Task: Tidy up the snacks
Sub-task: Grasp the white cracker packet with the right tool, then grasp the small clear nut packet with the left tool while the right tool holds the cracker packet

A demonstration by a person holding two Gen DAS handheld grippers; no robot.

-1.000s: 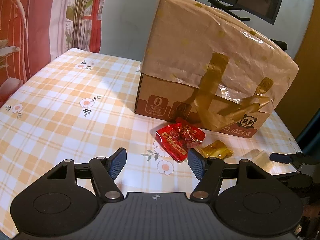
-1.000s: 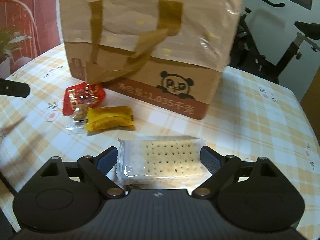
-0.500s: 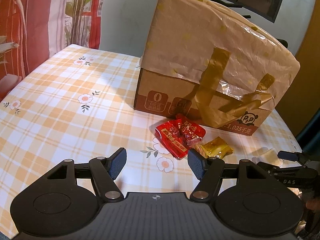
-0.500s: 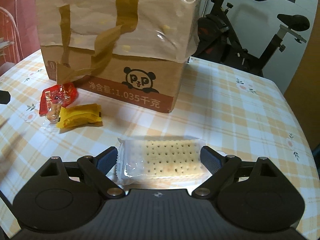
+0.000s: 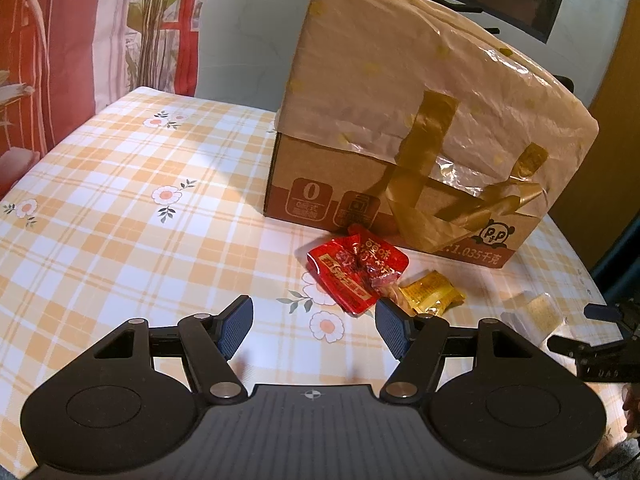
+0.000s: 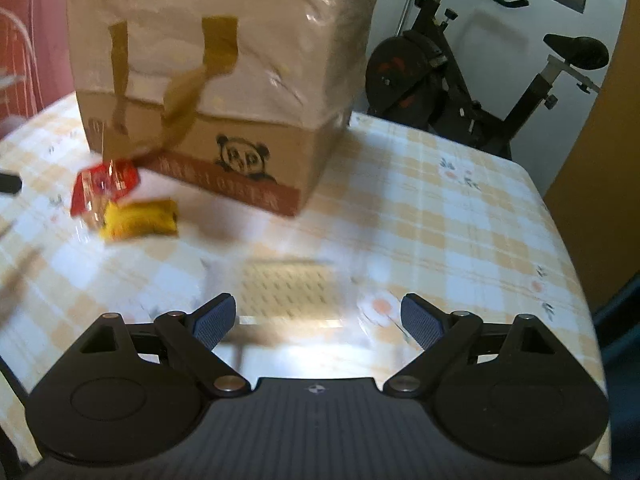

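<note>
Checked tablecloth is strewn with three snacks beside the box; none is gathered; both grippers are spread, empty.

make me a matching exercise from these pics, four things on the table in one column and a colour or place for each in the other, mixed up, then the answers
Things:
1. cracker pack
2. candy packet
3. small wrapped snack
4. cardboard box

Descriptions:
A. red, lying just in front of the box
B. yellow wrapper
C. partly covered by a paper bag with gold handles
D. clear wrapper, just ahead of the open right gripper

Pairs: 1-D, 2-A, 3-B, 4-C
</note>
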